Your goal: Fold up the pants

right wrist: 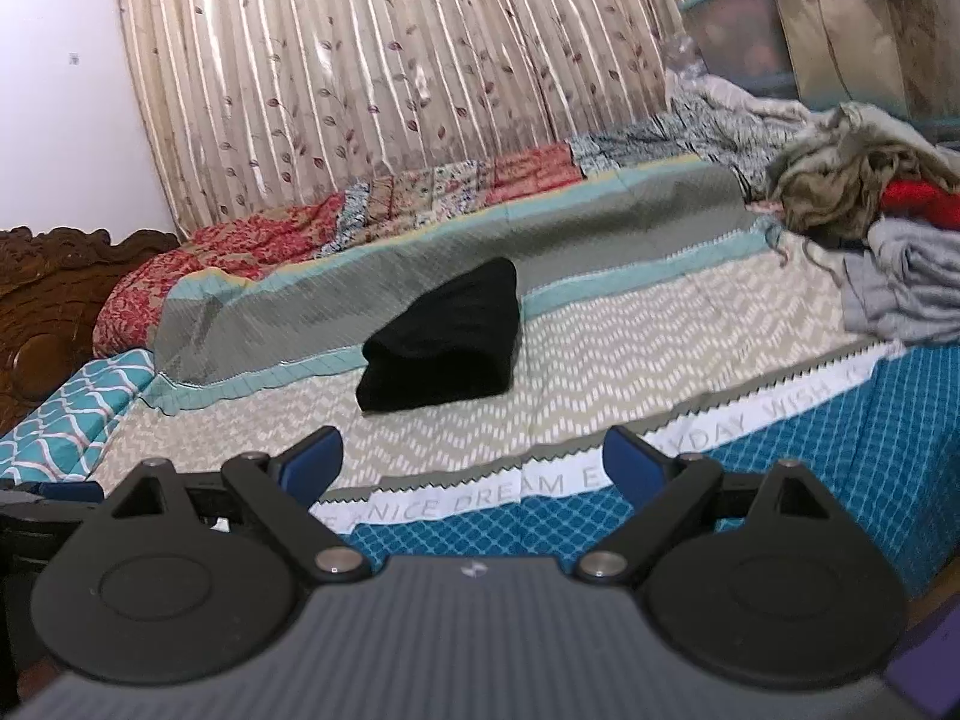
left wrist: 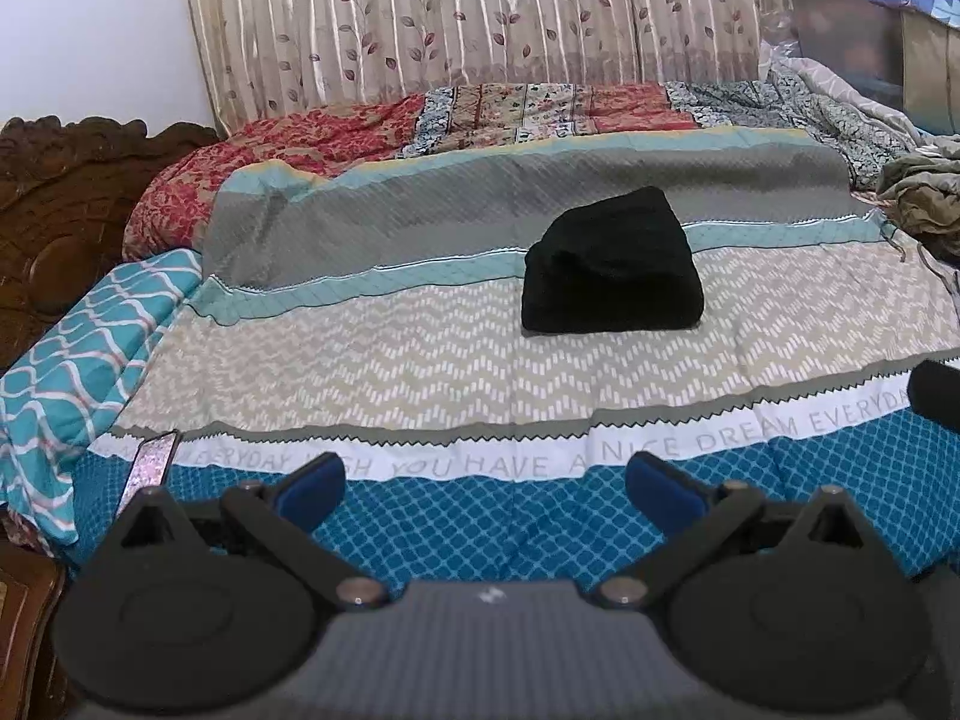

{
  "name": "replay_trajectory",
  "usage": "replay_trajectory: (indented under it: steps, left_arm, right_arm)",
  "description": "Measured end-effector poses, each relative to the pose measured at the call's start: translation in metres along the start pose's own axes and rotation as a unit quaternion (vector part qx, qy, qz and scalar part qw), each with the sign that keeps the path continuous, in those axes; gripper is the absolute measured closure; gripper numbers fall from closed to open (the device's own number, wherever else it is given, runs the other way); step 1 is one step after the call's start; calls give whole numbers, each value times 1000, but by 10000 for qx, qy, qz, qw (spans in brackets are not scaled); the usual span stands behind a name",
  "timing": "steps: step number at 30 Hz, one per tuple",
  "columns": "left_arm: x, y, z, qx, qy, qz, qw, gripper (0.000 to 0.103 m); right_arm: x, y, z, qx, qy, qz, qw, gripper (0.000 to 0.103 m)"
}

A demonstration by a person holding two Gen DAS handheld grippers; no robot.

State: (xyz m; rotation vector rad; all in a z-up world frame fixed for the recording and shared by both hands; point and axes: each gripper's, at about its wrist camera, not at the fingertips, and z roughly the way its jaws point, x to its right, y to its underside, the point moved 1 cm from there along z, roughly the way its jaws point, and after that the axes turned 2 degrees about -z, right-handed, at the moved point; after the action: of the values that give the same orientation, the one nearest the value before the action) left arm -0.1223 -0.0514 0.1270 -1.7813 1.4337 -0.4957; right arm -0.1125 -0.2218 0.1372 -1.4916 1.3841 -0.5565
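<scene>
The black pants lie folded into a compact bundle on the striped bedspread, near the middle of the bed. They also show in the right wrist view. My left gripper is open and empty, held back over the blue front band of the bedspread, well short of the pants. My right gripper is open and empty, also near the front of the bed and apart from the pants. Its dark body shows at the right edge of the left wrist view.
A pile of loose clothes lies at the right of the bed. A carved wooden headboard stands at the left. A teal patterned pillow lies beside it. Curtains hang behind, and storage boxes stand at the back right.
</scene>
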Motion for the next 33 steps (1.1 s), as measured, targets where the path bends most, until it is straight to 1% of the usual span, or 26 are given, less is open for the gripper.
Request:
replay_trajectory:
  steps: [2, 5, 10, 16, 18, 22, 28, 33]
  left_arm:
    - [-1, 0, -2, 3, 60, -22, 10000, 0]
    - [-1, 0, -5, 3, 82, 3, 10000, 0]
    - [0, 1, -9, 31, 98, 27, 9999, 0]
    - [2, 2, -9, -7, 76, 82, 9999, 0]
    - [5, 3, -7, -149, -1, 146, 9998, 0]
    - [5, 7, 1, -410, 34, 131, 9991, 0]
    - [9, 14, 3, -521, 11, 239, 9984, 0]
    - [13, 19, 8, -699, 59, 318, 9970, 0]
  right_arm:
    - [-2, -1, -4, 78, -26, -51, 10000, 0]
    - [-2, -6, -8, 78, -124, -104, 9998, 0]
    - [1, -11, -11, -40, -231, 36, 9997, 0]
    - [-2, -6, -11, -116, -269, 78, 9995, 0]
    - [-1, -5, -10, -169, -277, 130, 9994, 0]
    - [1, -1, -4, -362, -277, 269, 9986, 0]
    - [4, 6, 4, -658, -258, 482, 9963, 0]
    - [5, 9, 6, -792, -224, 626, 9946, 0]
